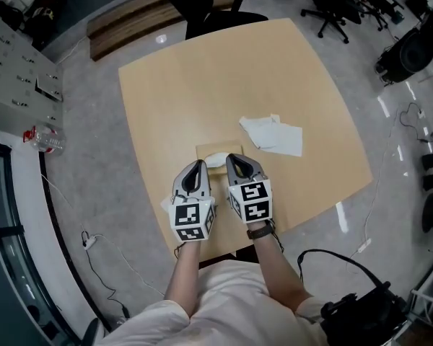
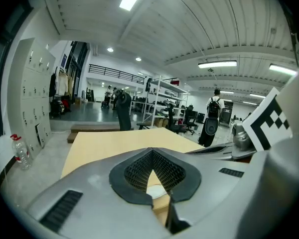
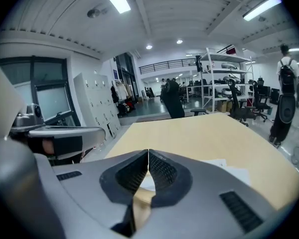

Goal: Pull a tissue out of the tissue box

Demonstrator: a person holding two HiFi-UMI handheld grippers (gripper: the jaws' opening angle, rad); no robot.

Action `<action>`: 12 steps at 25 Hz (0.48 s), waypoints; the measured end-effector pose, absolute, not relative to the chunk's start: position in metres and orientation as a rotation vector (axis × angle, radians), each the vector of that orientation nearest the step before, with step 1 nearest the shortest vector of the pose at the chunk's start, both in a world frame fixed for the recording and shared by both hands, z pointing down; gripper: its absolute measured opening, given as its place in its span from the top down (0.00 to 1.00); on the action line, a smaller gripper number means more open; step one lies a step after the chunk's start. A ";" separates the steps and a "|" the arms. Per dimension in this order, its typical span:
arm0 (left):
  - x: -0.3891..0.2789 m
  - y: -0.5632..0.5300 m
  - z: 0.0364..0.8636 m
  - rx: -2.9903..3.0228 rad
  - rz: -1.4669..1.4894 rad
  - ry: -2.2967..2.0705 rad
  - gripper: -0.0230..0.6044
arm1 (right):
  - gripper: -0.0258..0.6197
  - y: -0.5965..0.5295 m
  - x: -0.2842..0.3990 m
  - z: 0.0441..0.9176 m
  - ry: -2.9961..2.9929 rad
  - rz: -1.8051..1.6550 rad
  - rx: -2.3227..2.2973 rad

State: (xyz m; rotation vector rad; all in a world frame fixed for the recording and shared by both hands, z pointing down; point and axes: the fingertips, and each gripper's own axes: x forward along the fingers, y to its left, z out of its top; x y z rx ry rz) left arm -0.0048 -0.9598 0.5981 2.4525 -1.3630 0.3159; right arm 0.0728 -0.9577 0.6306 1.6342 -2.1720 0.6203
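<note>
A flat tan tissue box (image 1: 218, 150) lies on the wooden table (image 1: 224, 71), with a white tissue (image 1: 217, 160) bulging from its slot. Both grippers hover side by side just short of the box's near edge. My left gripper (image 1: 199, 166) has its jaws shut with nothing between them. My right gripper (image 1: 232, 158) is shut and empty too. In the left gripper view the left gripper (image 2: 150, 151) has the box (image 2: 159, 202) and tissue (image 2: 157, 189) showing below its tips. The right gripper (image 3: 148, 153) in its own view frames the tissue (image 3: 147, 182) the same way.
Loose white tissues (image 1: 273, 134) lie on the table right of the box, also seen as loose tissues (image 3: 235, 173) in the right gripper view. Another white scrap (image 1: 166, 205) sits by the near left edge. A black office chair (image 1: 202, 6) stands at the far side; a bottle (image 1: 47, 140) lies on the floor.
</note>
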 end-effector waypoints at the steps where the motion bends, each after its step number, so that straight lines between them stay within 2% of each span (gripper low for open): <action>1: -0.004 -0.960 0.602 2.446 0.315 -1.357 0.96 | 0.95 -0.956 0.072 0.636 -2.165 0.622 1.623; 12: -0.010 -0.959 0.634 2.370 0.337 -1.339 0.96 | 0.95 -0.943 0.065 0.681 -2.098 0.677 1.516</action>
